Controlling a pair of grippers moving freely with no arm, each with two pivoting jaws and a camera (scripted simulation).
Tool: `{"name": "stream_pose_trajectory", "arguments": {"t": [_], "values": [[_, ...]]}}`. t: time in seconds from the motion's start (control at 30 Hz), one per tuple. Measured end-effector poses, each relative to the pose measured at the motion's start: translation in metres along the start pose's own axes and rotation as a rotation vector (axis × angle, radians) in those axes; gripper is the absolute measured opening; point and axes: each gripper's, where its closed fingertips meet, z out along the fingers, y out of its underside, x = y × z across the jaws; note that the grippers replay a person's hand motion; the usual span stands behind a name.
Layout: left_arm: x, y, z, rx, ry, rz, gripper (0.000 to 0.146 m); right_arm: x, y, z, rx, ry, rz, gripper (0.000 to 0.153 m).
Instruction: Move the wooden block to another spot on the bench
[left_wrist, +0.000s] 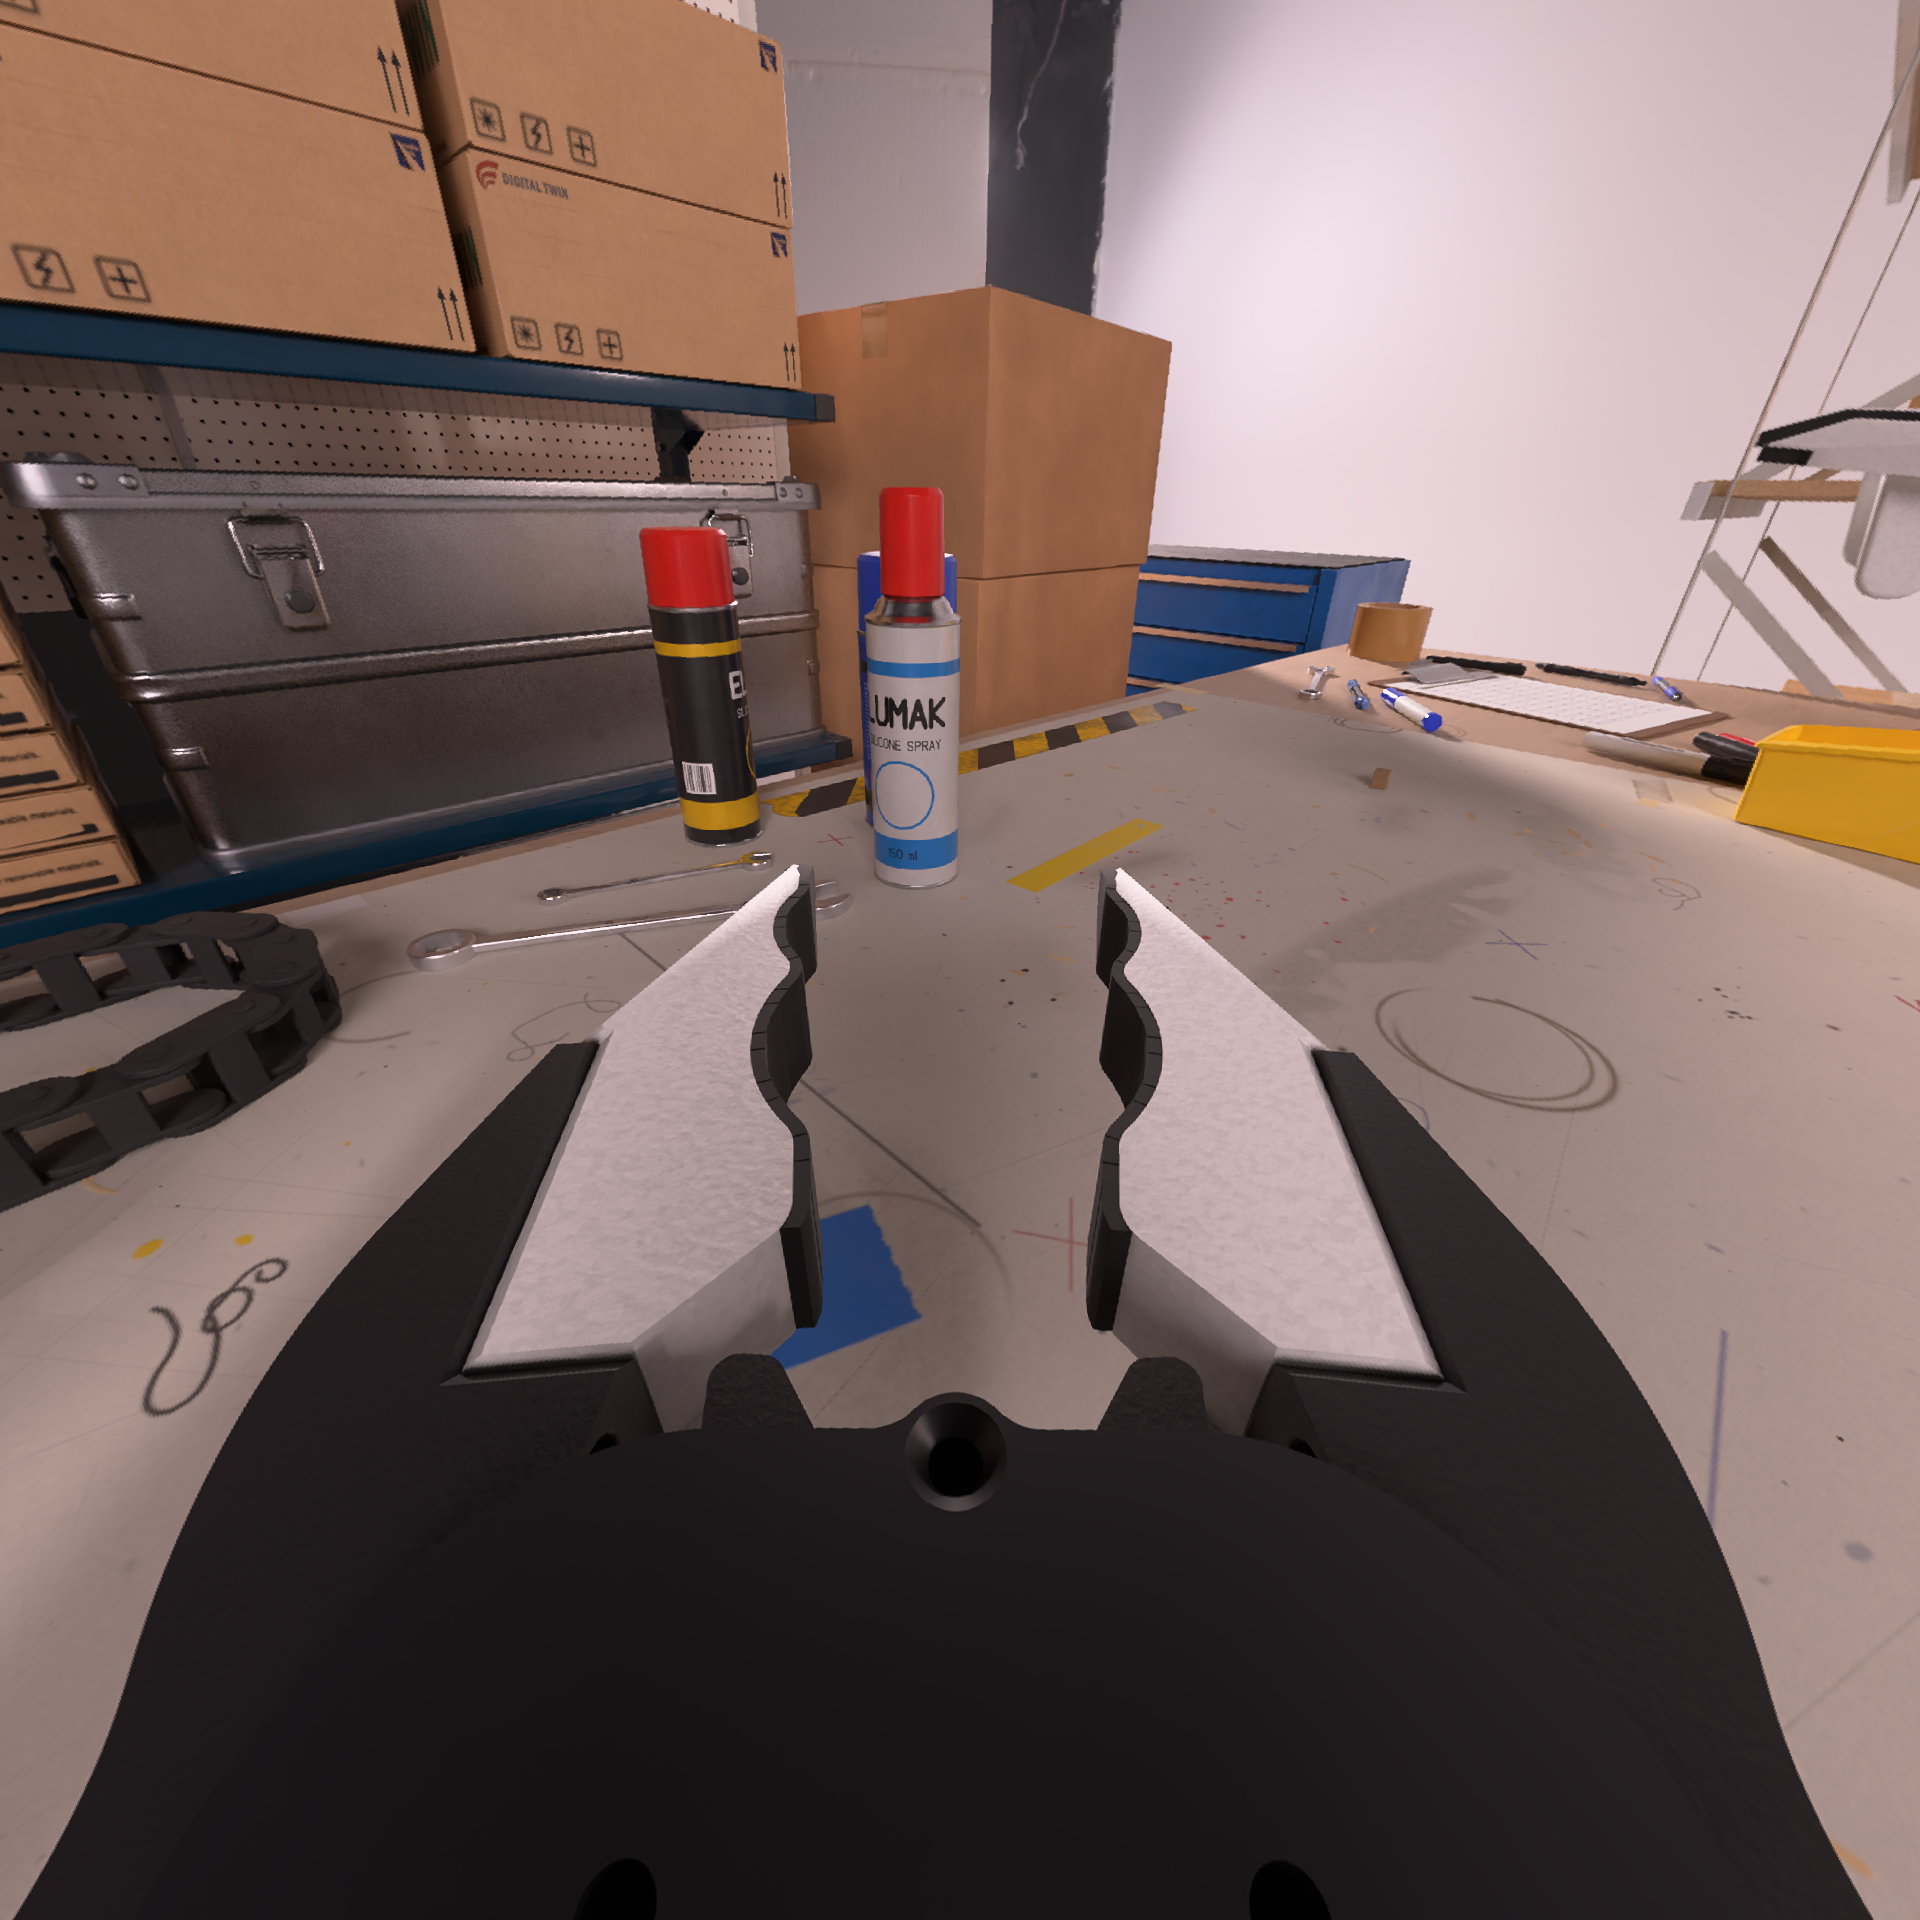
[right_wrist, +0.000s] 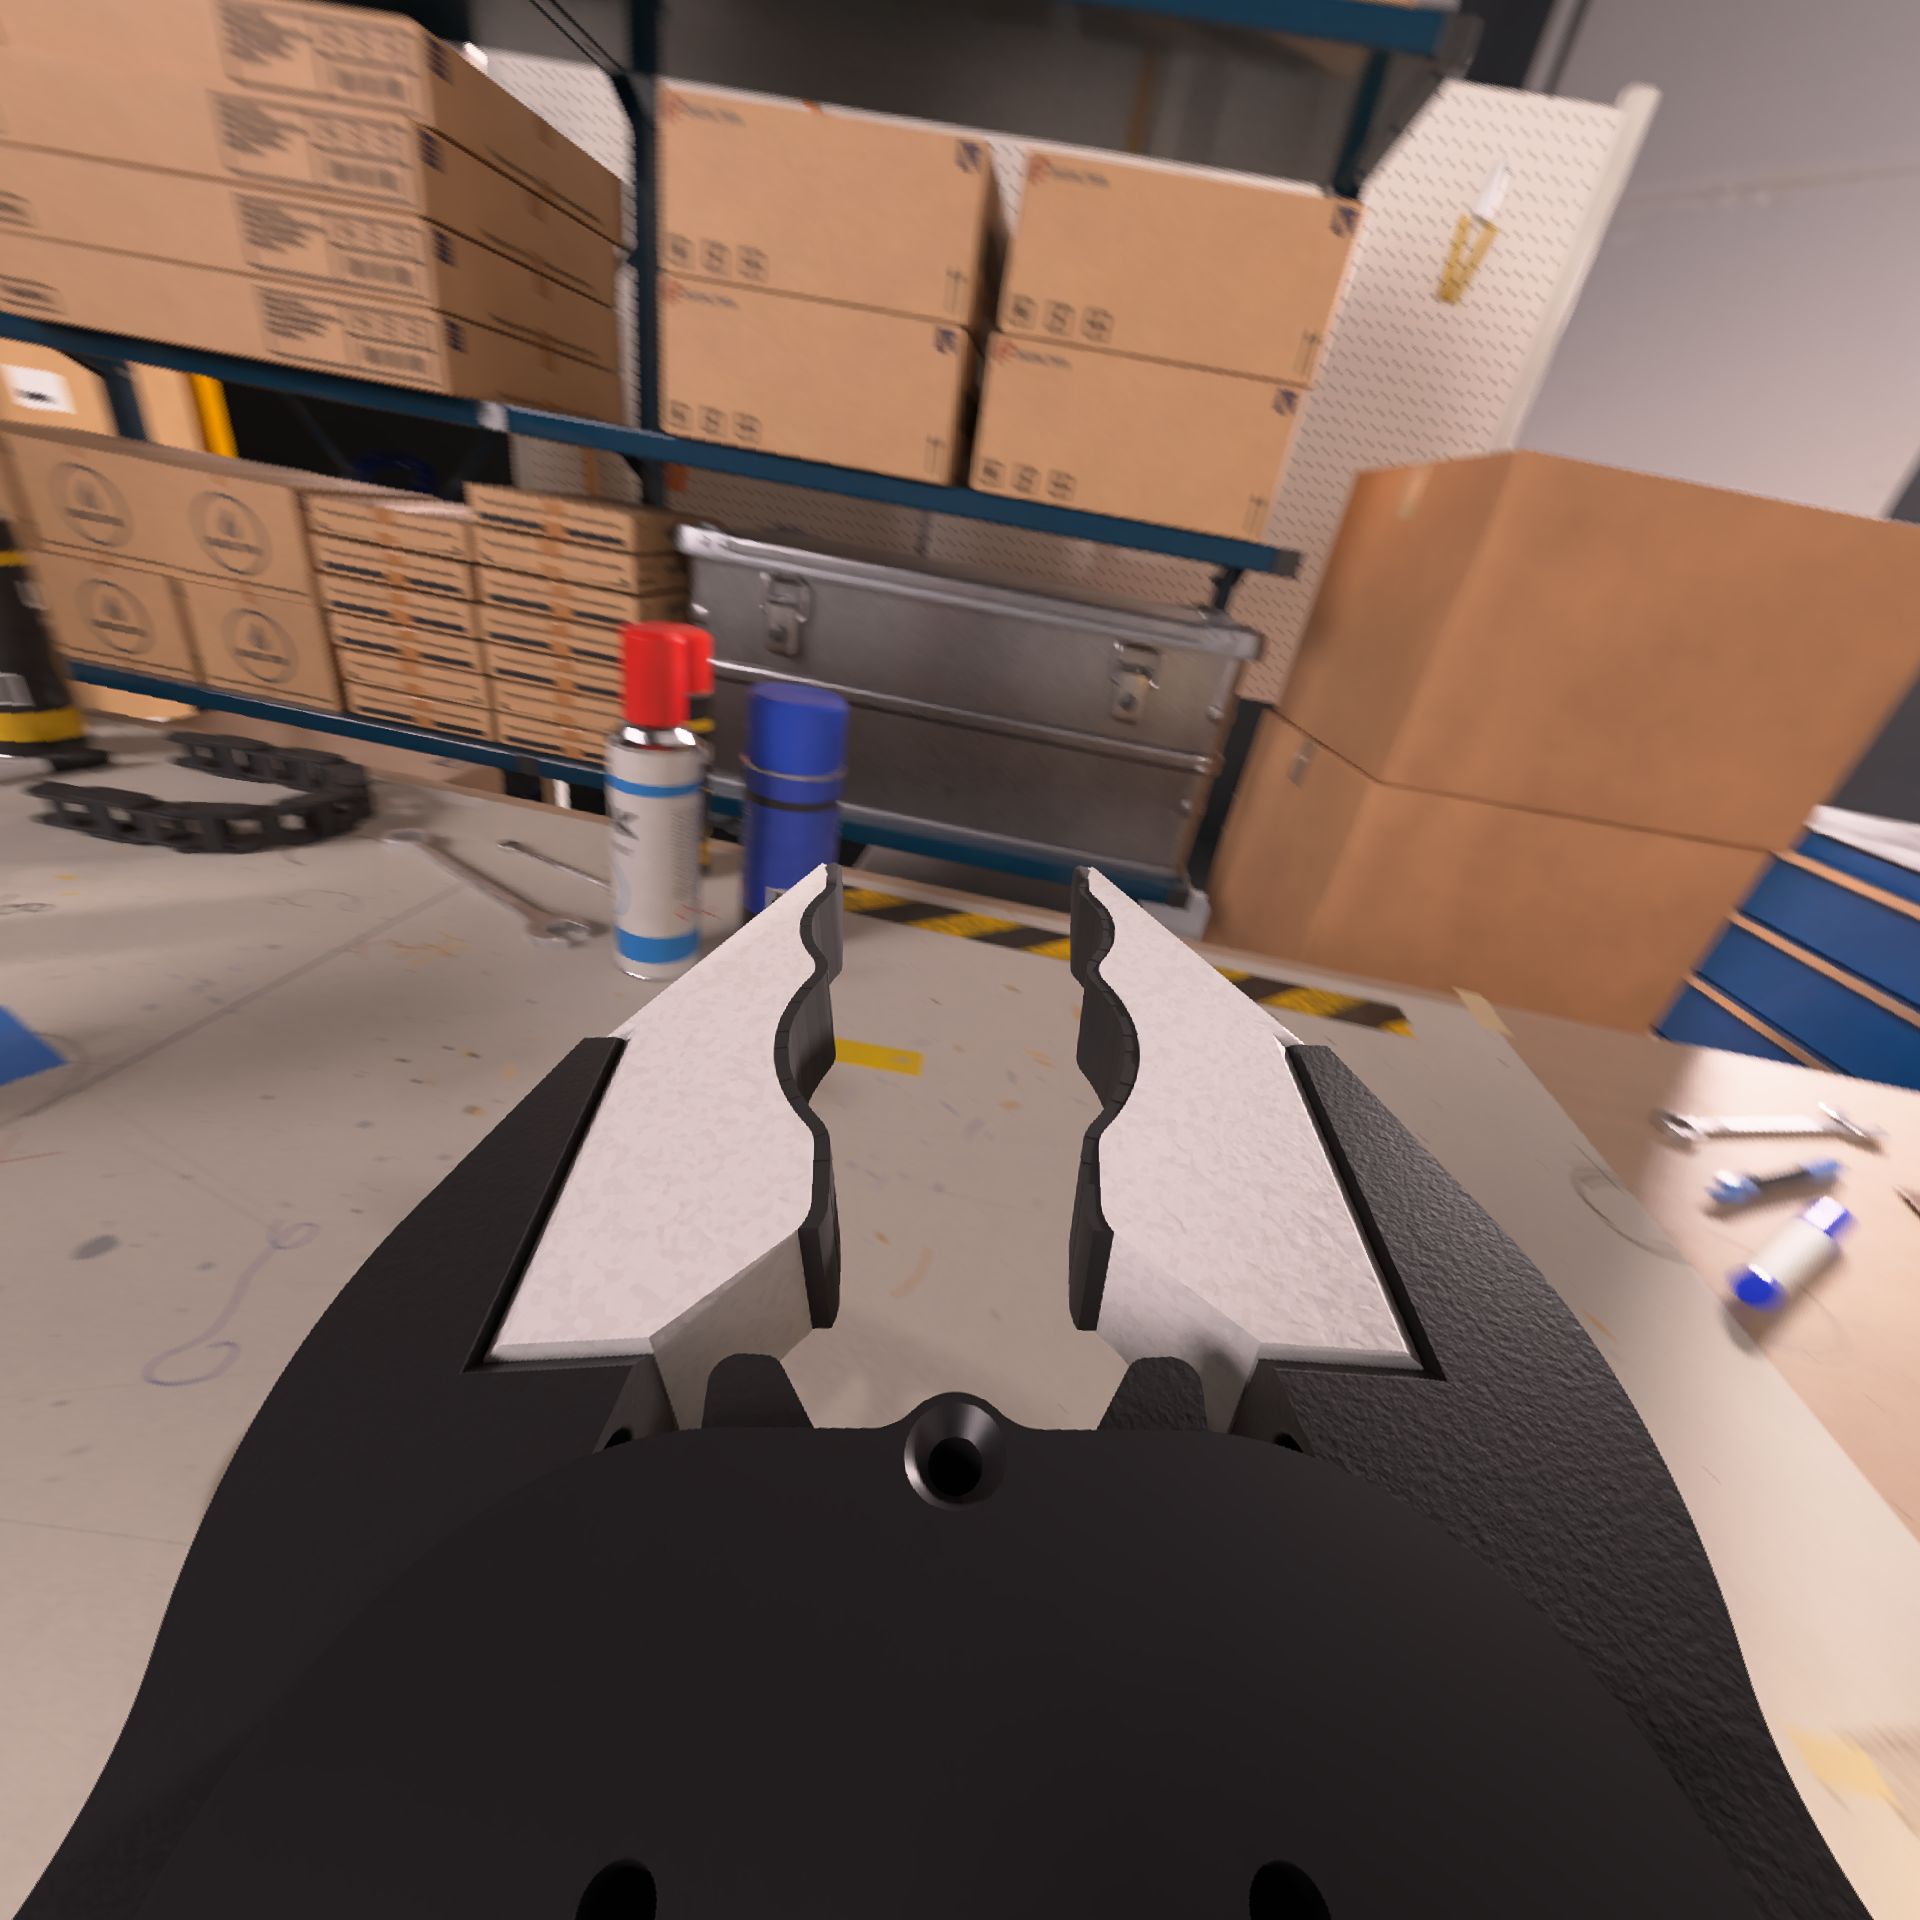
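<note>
We find both the left gripper and right gripper parted and empty, the wooden block far toward the bench's right edge; we judge it light, rigid, best pinched across flat sides.

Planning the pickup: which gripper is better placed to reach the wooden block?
Probably right. Both are open, empty. From the left gripper the wooden block sits far off near the blue-capped marker; that marker lies much closer to the right gripper, though its view misses the block.
</note>
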Motion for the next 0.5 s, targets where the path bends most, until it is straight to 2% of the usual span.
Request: {"name": "stream_pose_trajectory", "arguments": {"t": [0.13,0.23,0.4,0.5], "values": [[-0.001,0.0,0.0,0.002,-0.003,0.001,0.054,0.056,0.017,-0.008,-0.097,0.1,0.026,0.045],[0.0,0.001,0.0,-0.003,-0.003,0.005,0.055,0.094,0.045,-0.001,-0.228,0.121,0.055,0.045],[0.0,0.002,0.0,-0.006,-0.002,0.017,0.055,0.144,0.132,0.028,-0.597,0.082,0.088,0.045],[0.002,0.004,0.001,-0.011,0.008,0.03,0.055,0.158,0.182,0.054,-0.738,0.022,0.138,0.041]]}}
